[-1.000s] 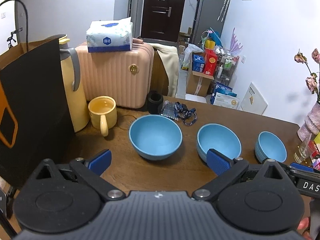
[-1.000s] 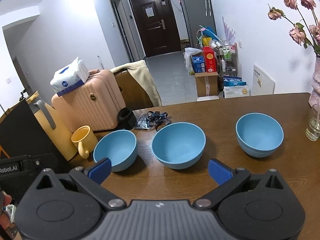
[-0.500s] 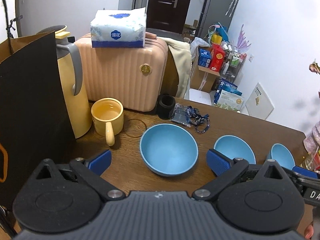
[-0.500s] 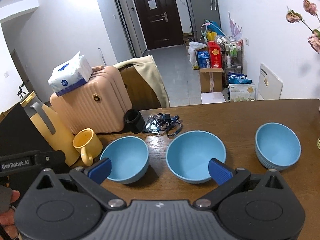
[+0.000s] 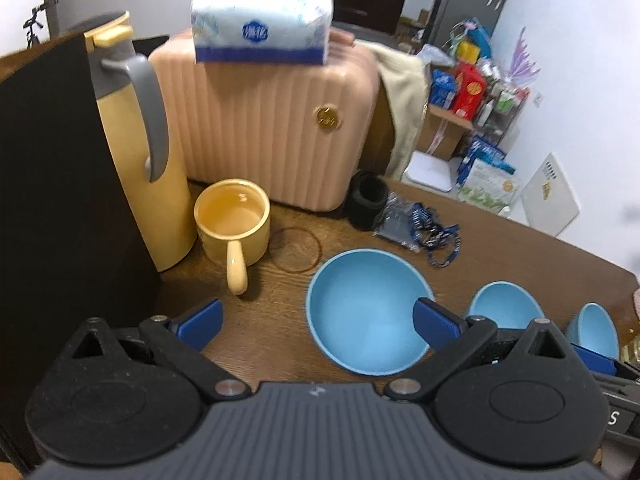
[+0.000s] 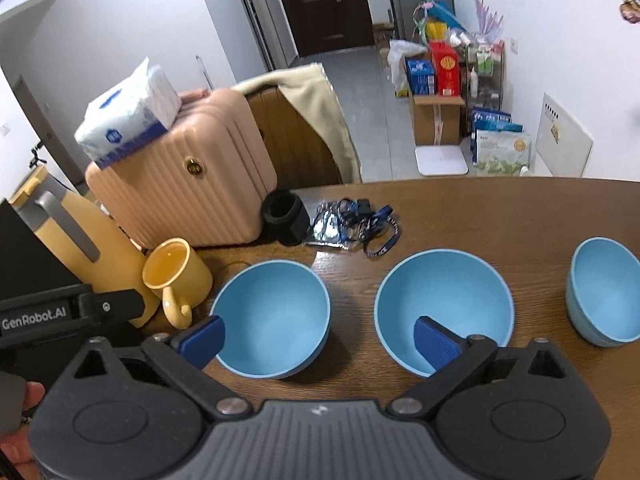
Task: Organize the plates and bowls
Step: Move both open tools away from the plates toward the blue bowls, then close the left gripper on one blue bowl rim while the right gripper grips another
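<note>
L gripper (image 5: 316,320) wide open, nothing held; big bowl (image 5: 366,312) just ahead, under its right finger. R gripper (image 6: 318,334) wide open, empty, w/ two bowls ahead: left one (image 6: 272,316), mid one (image 6: 444,304). Only R view shows the L gripper's body (image 6: 60,314); only L view shows the mug (image 5: 232,220) from the front.

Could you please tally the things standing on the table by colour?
Blue: 4 - three bowls, one lanyard
Yellow: 2 - mug, thermos jug
Black: 2 - cup, paper bag
Total: 8
</note>
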Motion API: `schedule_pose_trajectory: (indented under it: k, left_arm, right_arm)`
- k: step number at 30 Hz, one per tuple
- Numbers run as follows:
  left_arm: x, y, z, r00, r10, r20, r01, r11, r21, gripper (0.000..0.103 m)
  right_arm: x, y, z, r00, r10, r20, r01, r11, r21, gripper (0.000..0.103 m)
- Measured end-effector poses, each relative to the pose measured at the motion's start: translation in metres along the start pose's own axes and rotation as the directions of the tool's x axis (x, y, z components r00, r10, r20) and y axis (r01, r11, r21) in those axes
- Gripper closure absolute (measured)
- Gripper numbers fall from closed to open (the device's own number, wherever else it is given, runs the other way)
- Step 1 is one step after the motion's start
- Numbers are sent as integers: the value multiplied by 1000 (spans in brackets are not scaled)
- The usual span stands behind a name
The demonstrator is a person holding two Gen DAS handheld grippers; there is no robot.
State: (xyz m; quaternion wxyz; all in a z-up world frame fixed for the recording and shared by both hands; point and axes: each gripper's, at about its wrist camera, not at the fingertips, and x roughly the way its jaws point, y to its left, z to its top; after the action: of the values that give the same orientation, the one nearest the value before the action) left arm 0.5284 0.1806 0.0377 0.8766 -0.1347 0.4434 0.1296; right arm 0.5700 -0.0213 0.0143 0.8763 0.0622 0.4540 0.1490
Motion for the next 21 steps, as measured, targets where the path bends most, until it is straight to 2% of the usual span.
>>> schedule_pose_trajectory:
  k: [4, 7, 9, 12, 15, 18, 21]
  left_arm:
    - [22, 5, 5, 999, 19, -33, -20, 1000, -20, 1]
    - [36, 10, 7, 998, 13, -54, -15, 999, -42, 9]
    - [46, 12, 7, 997, 21, -72, -25, 998, -52, 10]
    - [59, 15, 8, 995, 35, -93, -41, 997, -60, 17]
    - [72, 17, 9, 993, 40, -110, -48, 996, -71, 18]
    - [86, 18, 8, 990, 45, -131, -55, 996, -72, 25]
    - [99, 18, 8, 987, 44, -151, -56, 996, -71, 29]
  right_arm:
    - [24, 0, 5, 999, 0, -39, 1, 1000, 12, 15]
    - [42, 0, 9, 998, 26, -60, -25, 1000, 15, 22]
    - [53, -1, 11, 997, 20, -75, -19, 1000, 18, 22]
    - [68, 0, 15, 995, 4, -96, -4, 1000, 7, 25]
    - [83, 1, 18, 993, 12, -114, -11, 1000, 7, 33]
    - [95, 4, 19, 991, 13, -130, -13, 1000, -1, 38]
    - [107, 6, 21, 989, 19, -149, -20, 1000, -5, 47]
